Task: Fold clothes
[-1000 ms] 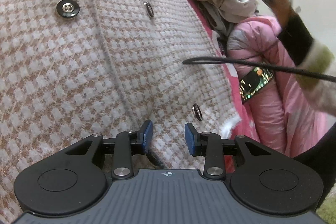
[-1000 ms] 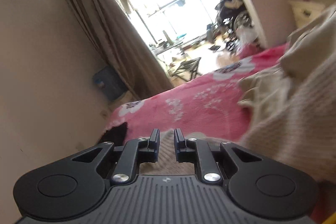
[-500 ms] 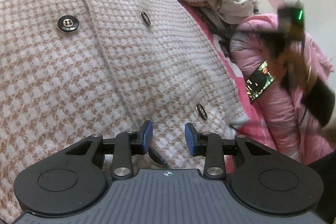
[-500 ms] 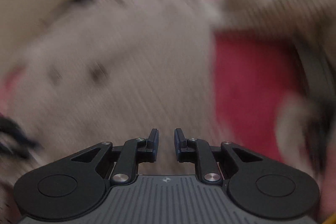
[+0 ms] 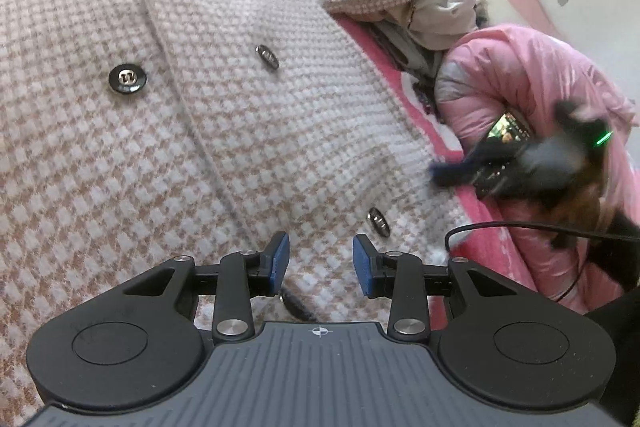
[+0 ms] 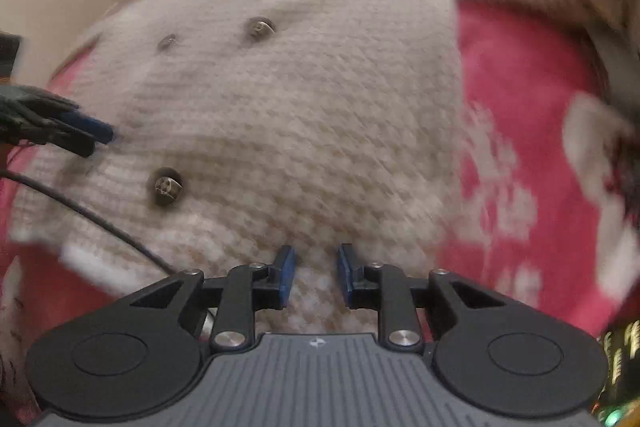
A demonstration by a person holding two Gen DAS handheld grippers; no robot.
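Knit houndstooth cardigan [image 5: 208, 115], dark buttons [image 5: 127, 78]; lettering unreadable.

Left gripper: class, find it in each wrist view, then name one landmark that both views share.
Left wrist view: the left gripper fills the bottom centre, its fingers apart above the cardigan.
Right wrist view: the left gripper pokes in at the left edge, with its blue tips at the cardigan's side.
Shared landmark: the checked cardigan with dark buttons.
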